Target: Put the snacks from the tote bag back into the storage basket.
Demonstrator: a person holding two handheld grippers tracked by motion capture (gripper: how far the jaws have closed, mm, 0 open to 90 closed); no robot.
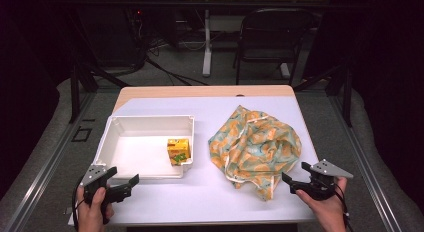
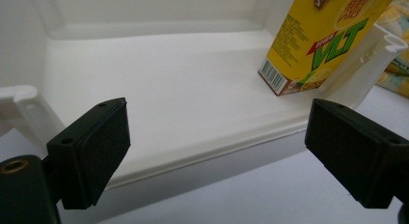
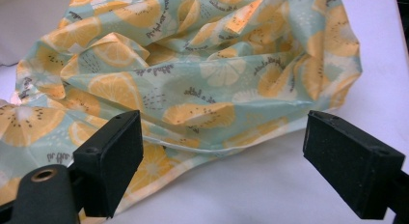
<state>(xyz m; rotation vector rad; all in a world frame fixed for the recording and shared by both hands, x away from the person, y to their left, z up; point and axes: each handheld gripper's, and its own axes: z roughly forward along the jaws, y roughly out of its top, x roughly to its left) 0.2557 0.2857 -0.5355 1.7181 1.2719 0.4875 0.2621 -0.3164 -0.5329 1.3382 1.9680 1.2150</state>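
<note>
We hold both claws released: left claw faces white bin with lemon tea carton, right claw lines up on citrus-print bag edge, likely first pick.

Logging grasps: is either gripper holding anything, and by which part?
Nothing is held. The left gripper is open before the white bin; the right gripper is open beside the fruit-print bag.

Plain white plastic bin; inside its right end, a yellow drink carton with green lettering and a brown base. Right of the bin, crumpled pale-teal bag patterned with orange citrus slices. Black-jawed grippers, grey plates.
</note>
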